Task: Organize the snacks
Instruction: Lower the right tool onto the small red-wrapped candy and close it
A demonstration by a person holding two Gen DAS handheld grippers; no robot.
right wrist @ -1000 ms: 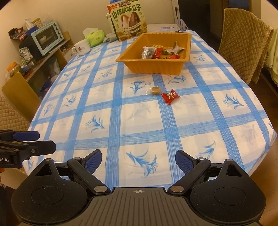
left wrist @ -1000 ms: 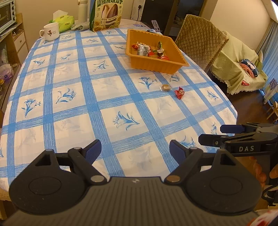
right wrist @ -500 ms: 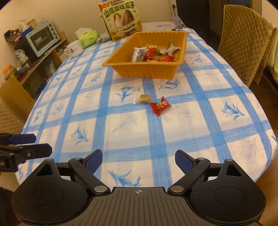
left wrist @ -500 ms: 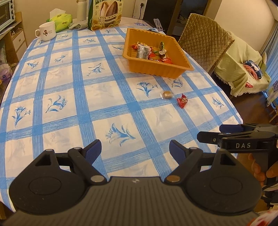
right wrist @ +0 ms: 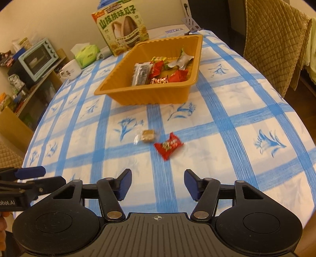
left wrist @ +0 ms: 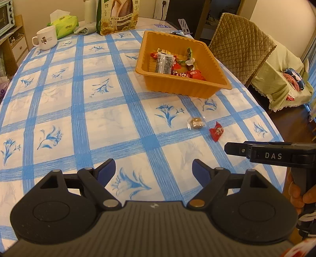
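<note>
An orange tray [left wrist: 177, 87] [right wrist: 150, 96] holding several wrapped snacks stands on the blue-checked tablecloth. In front of it lie a clear-wrapped brown snack [left wrist: 195, 123] [right wrist: 147, 136] and a red-wrapped candy [left wrist: 217, 131] [right wrist: 168, 145], side by side and apart. My left gripper [left wrist: 153, 171] is open and empty above the near part of the table. My right gripper [right wrist: 157, 184] is open and empty, a short way before the red candy. The right gripper's side also shows in the left wrist view [left wrist: 272, 155].
A sunflower-seed bag [right wrist: 122, 25] [left wrist: 118, 15], a white mug [left wrist: 47, 38] [right wrist: 70, 69] and a green tissue pack [left wrist: 63, 26] stand at the far end. A quilted chair [left wrist: 239, 45] is at the right edge. A toaster oven [right wrist: 38, 59] sits on a shelf to the left.
Both grippers have moved forward over the table toward the tray and the two loose snacks. The right gripper's jaws have narrowed a little. Nothing on the table has moved.
</note>
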